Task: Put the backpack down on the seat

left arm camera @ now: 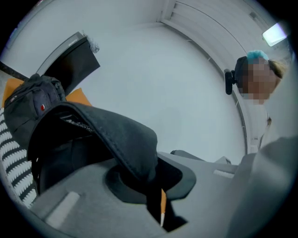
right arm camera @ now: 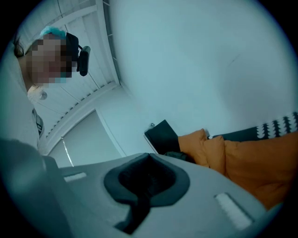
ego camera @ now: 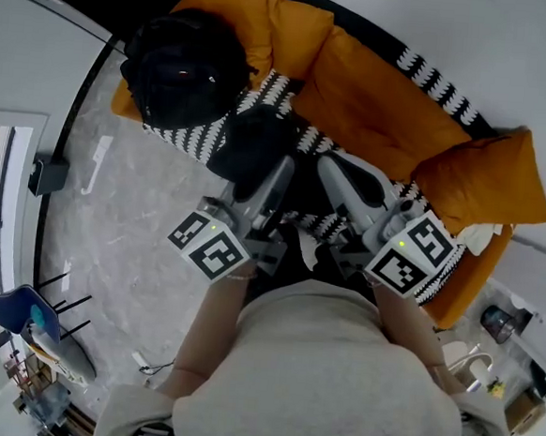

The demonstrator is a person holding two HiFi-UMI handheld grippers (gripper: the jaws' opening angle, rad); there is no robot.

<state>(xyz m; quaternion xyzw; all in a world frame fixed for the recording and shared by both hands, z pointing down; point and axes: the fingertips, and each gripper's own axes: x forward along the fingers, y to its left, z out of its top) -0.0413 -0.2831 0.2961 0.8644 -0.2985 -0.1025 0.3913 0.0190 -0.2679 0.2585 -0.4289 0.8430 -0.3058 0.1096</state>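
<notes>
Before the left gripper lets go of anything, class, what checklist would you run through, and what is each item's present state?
1. Left gripper shut on the backpack strap: ok.
2. Right gripper shut with nothing between its jaws: ok.
3. Backpack over the sofa seat, not the floor: ok.
4. Backpack's full weight resting on the seat: cannot tell.
</notes>
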